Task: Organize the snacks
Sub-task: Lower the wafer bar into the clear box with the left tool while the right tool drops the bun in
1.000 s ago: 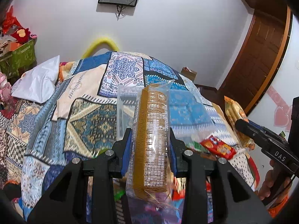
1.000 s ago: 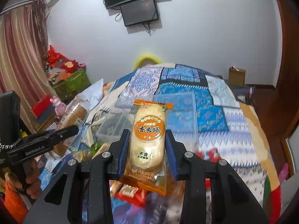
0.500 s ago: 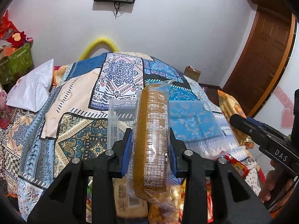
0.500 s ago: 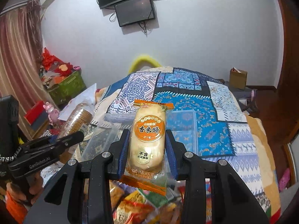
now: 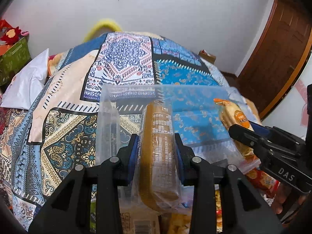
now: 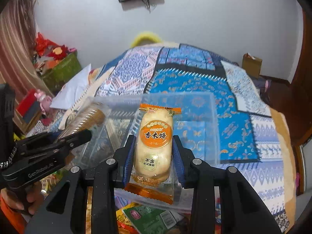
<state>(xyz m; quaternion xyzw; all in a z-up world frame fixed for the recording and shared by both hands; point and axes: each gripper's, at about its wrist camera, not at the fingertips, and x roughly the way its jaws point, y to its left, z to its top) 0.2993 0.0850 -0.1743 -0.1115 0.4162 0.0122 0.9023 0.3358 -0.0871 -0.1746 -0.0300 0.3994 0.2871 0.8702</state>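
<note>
Crinkly clear film over stacked brown biscuit sleeve point(image 5: 159, 146), clamped mid-length in left gripper point(image 5: 157, 152); likely light, brittle, slippery. Orange-labelled rice cake packet point(image 6: 155, 146), pinched at its middle by right gripper point(image 6: 154, 156); soft, crushable. Both held above near edge of clear plastic bin point(image 6: 195, 101) on patchwork bedspread point(image 6: 243, 126).

Even indoor light, soft shadows; strong fisheye bending, dark corner vignette; slight motion blur.
</note>
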